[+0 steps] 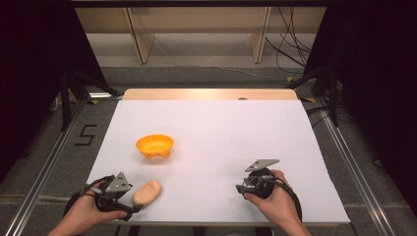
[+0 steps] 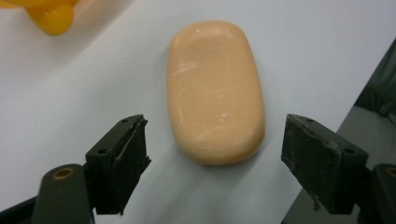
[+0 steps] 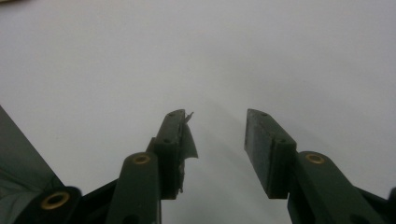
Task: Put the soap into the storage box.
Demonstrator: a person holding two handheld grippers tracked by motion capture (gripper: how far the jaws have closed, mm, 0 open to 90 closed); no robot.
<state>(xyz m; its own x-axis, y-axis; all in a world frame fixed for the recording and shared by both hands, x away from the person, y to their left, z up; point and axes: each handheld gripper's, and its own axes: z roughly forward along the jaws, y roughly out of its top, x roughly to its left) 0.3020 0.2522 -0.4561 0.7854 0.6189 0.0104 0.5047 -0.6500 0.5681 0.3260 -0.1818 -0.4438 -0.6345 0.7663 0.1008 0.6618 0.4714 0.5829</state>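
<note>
A peach-coloured oval bar, like soap (image 1: 147, 192) (image 2: 215, 91), lies flat on the white table sheet (image 1: 216, 132) near the front left edge. My left gripper (image 1: 129, 202) (image 2: 215, 140) is open just behind it, its jaws wide apart with the bar's near end roughly between the tips, not touching. An orange bowl (image 1: 155, 146) (image 2: 44, 14) stands upright beyond the bar. My right gripper (image 1: 240, 189) (image 3: 217, 128) rests at the front right over bare sheet, open with a moderate gap and nothing between its jaws.
The table's front edge runs close to both hands, and its right front corner shows beside the left jaw in the left gripper view. Metal frame rails (image 1: 44, 167) flank the table. Wooden shelving (image 1: 196, 29) and cables lie beyond the far edge.
</note>
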